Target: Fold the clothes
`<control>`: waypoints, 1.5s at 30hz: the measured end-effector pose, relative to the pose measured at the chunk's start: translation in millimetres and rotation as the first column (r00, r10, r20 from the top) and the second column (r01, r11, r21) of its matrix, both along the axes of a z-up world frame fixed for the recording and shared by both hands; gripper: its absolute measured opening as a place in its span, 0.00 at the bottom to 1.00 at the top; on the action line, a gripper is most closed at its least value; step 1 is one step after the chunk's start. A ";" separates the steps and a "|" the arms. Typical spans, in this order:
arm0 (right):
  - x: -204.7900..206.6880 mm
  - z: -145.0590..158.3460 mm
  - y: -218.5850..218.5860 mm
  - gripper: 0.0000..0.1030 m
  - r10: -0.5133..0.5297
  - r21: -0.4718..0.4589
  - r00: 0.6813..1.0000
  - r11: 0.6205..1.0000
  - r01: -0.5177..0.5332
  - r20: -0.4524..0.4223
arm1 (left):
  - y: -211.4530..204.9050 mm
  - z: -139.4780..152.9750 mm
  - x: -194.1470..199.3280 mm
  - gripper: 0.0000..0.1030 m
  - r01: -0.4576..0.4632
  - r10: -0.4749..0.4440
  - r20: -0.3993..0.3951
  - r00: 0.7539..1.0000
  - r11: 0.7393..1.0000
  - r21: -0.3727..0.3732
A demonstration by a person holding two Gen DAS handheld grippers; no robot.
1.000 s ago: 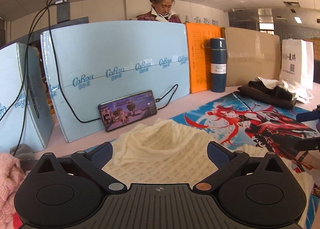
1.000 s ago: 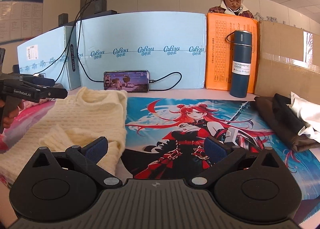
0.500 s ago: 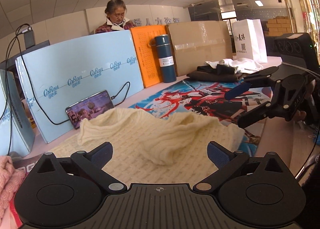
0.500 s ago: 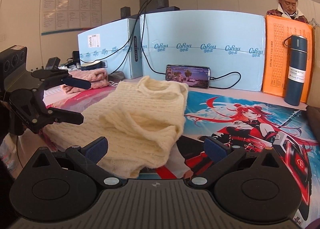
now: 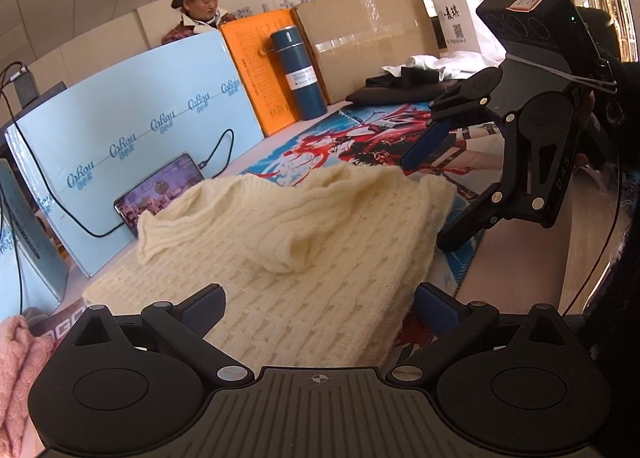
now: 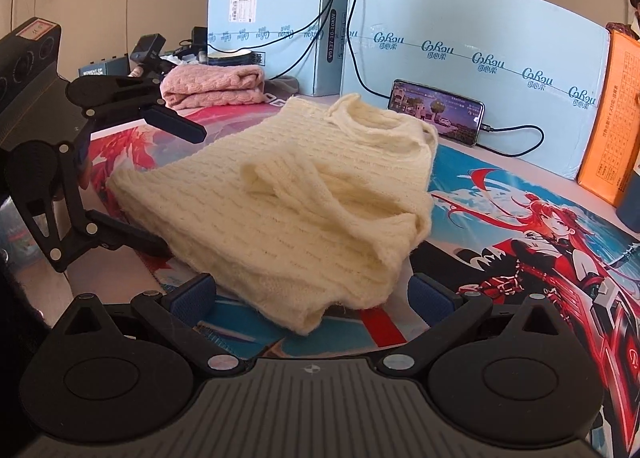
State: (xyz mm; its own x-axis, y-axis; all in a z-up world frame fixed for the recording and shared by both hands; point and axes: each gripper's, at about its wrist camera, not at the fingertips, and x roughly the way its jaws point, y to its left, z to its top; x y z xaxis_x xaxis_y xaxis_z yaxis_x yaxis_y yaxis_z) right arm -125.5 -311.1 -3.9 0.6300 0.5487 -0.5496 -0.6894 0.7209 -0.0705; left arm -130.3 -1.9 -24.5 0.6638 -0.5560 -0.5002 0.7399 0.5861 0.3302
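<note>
On the printed anime-figure desk mat lies the cream cable-knit sweater, partly folded, collar toward the pale blue cartons and one sleeve laid across its body. Left gripper: fingers spread wide, hem edge of the sweater between them, nothing pinched. Right gripper: fingers likewise spread, a folded corner of the sweater between them, not gripped. Each tool appears in the other's view, flanking the garment. Background: black smartphone propped against a carton with cable attached; folded pink knit garment; dark blue vacuum flask; dark and white clothes pile.
</note>
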 end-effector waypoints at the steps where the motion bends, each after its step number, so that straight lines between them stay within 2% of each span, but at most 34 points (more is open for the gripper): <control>1: 1.3 0.2 1.9 1.00 0.001 -0.007 1.000 1.000 -0.001 0.004 | 0.4 -0.2 1.4 0.99 -0.008 0.008 -0.003 1.000 1.000 -0.008; 8: 9.3 1.3 19.5 1.00 0.021 -0.049 0.999 0.999 -0.019 0.038 | 5.2 2.4 4.5 0.99 -0.051 0.051 -0.004 0.999 0.997 -0.065; 13: 22.8 6.1 25.3 1.00 -0.059 -0.040 0.997 0.997 0.062 0.055 | 10.5 8.1 -5.2 0.99 0.014 -0.017 -0.023 1.000 0.995 -0.103; 16: 29.6 14.2 20.9 1.00 -0.085 0.027 0.995 0.996 0.084 0.051 | 8.8 0.4 -4.4 0.99 -0.038 0.038 0.001 0.999 0.999 -0.024; 18: 33.4 19.1 17.1 1.00 -0.105 0.066 0.993 0.993 0.102 0.047 | 14.3 -1.8 3.0 0.99 -0.111 0.111 0.017 0.994 0.994 -0.012; 21: 36.9 20.9 13.6 1.00 -0.129 0.076 0.991 0.989 0.125 0.044 | 25.4 -1.9 15.6 0.99 -0.214 0.215 0.033 0.976 0.977 -0.020; 24: 34.3 16.2 16.1 1.00 -0.094 0.017 0.994 0.995 0.094 0.054 | 34.2 0.1 25.6 0.99 -0.272 0.273 0.044 0.961 0.961 -0.044; 28: 31.5 5.3 27.9 1.00 -0.040 -0.130 0.995 0.990 0.052 0.095 | 39.2 3.3 30.3 0.99 -0.270 0.275 0.041 0.961 0.959 -0.087; 32: 40.2 6.5 32.5 1.00 -0.009 -0.166 0.989 0.986 0.034 0.150 | 39.0 0.8 29.4 0.99 -0.252 0.255 0.033 0.966 0.965 -0.076; 35: 48.0 6.5 32.2 0.93 0.012 -0.165 0.988 0.986 0.014 0.154 | 38.4 -2.1 26.3 0.98 -0.228 0.231 0.047 0.972 0.972 -0.053; 36: 46.8 6.8 32.4 0.83 0.031 -0.161 0.988 0.987 -0.006 0.154 | 39.0 -1.9 25.5 0.94 -0.217 0.220 0.048 0.974 0.975 -0.057; 37: 44.1 6.9 33.2 0.73 0.048 -0.163 0.986 0.986 -0.022 0.161 | 39.5 -1.7 24.7 0.84 -0.205 0.208 0.049 0.977 0.977 -0.061; 38: 41.4 7.0 33.9 0.69 0.065 -0.164 0.984 0.986 -0.037 0.168 | 40.3 -1.1 24.4 0.78 -0.184 0.186 0.039 0.982 0.981 -0.067; 40: 36.1 7.3 34.8 0.48 0.086 -0.166 0.981 0.985 -0.056 0.176 | 41.1 -0.1 23.5 0.45 -0.135 0.137 0.019 0.990 0.988 -0.079; 41: 34.5 8.0 34.8 0.42 0.091 -0.158 0.982 0.985 -0.065 0.165 | 40.9 0.1 22.5 0.38 -0.110 0.111 0.011 0.994 0.990 -0.084; 42: 33.6 8.3 34.5 0.35 0.096 -0.153 0.983 0.986 -0.072 0.154 | 40.5 0.6 20.9 0.26 -0.092 0.094 0.013 0.996 0.992 -0.086; 43: 32.5 8.6 34.1 0.31 0.100 -0.148 0.984 0.986 -0.078 0.145 | 39.7 1.2 17.7 0.20 -0.077 0.079 0.017 0.997 0.993 -0.087; 45: 29.5 11.1 31.3 0.23 0.103 -0.134 0.986 0.987 -0.086 0.129 | 39.3 3.0 11.4 0.17 -0.046 0.048 0.012 0.999 0.994 -0.094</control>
State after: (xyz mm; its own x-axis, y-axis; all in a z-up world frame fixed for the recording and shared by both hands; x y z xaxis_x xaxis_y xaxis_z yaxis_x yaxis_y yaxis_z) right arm -96.0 -279.8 7.2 0.6517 0.5405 -0.5321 -0.7320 0.6319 -0.2546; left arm -118.9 37.4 -21.5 0.6968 -0.5681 -0.4379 0.7065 0.6490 0.2823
